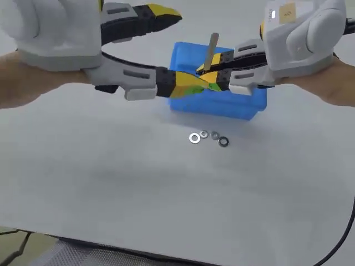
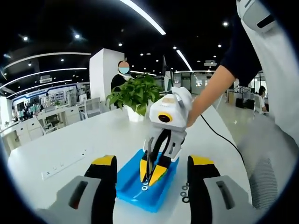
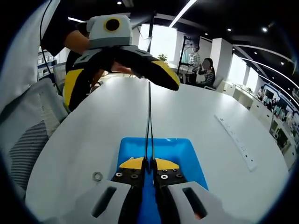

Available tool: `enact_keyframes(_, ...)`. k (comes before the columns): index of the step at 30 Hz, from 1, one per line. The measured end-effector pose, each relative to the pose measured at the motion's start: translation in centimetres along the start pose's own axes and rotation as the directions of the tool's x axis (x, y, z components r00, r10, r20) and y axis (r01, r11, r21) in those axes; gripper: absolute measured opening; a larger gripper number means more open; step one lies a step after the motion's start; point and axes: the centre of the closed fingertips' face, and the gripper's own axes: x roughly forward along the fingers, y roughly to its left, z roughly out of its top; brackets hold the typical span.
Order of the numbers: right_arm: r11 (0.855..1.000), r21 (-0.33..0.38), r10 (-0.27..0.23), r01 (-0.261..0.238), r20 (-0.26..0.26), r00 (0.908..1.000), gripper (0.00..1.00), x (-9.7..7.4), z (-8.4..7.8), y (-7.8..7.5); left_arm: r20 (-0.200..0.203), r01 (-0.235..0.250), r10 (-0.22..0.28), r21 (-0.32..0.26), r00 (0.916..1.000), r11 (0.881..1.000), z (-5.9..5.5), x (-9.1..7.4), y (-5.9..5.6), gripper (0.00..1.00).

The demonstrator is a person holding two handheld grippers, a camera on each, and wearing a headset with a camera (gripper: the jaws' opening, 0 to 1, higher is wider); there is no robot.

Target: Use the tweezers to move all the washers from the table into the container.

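Several metal washers [image 1: 208, 137] lie in a short row on the white table in front of a blue container [image 1: 222, 108]. My right gripper [image 1: 204, 73] is shut on thin tweezers [image 1: 211, 50] above the container. In the right gripper view the tweezers [image 3: 149, 121] run forward from that gripper [image 3: 149, 164] over the container [image 3: 177, 149], with one washer [image 3: 97, 176] on the table to the left. My left gripper [image 1: 186, 50] hangs open beside it. In the left gripper view a small washer [image 2: 145, 188] sits at the tweezers' tips over the container [image 2: 128, 186]; I cannot tell if it is pinched.
A black cable [image 1: 345, 230] curves along the table's right side, and the front edge [image 1: 138, 252] is near. A potted plant [image 2: 135, 93] and a socket strip [image 2: 63, 165] are farther along the table. A long strip [image 3: 236, 140] lies right of the container.
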Motion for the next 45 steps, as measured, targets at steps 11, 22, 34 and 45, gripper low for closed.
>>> enact_keyframes(11, 1.000, -0.009, 0.017, -0.017, 0.004, 0.9998, 0.08, -0.2, 0.0, 0.0, -0.021, 0.106, -0.105, 0.007, 0.9942, 0.994, -0.6, 2.5, -0.1, 0.22)
enact_keyframes(22, 0.999, -0.029, 0.040, -0.040, 0.007, 0.9992, 0.08, 0.1, 0.2, 0.4, -0.045, 0.156, -0.154, 0.063, 0.9871, 0.986, -1.2, 2.7, -0.3, 0.08)
enact_keyframes(34, 0.997, -0.062, 0.034, -0.035, -0.015, 0.9993, 0.08, 0.2, -0.1, 0.1, -0.042, 0.166, -0.162, 0.111, 0.9859, 0.980, -1.2, 2.7, -0.3, 0.06)
enact_keyframes(45, 1.000, -0.030, -0.003, 0.002, -0.041, 0.9991, 0.20, 0.1, -0.3, -0.7, -0.031, 0.141, -0.138, 0.118, 0.9899, 0.983, -0.5, 2.4, 0.3, 0.07)
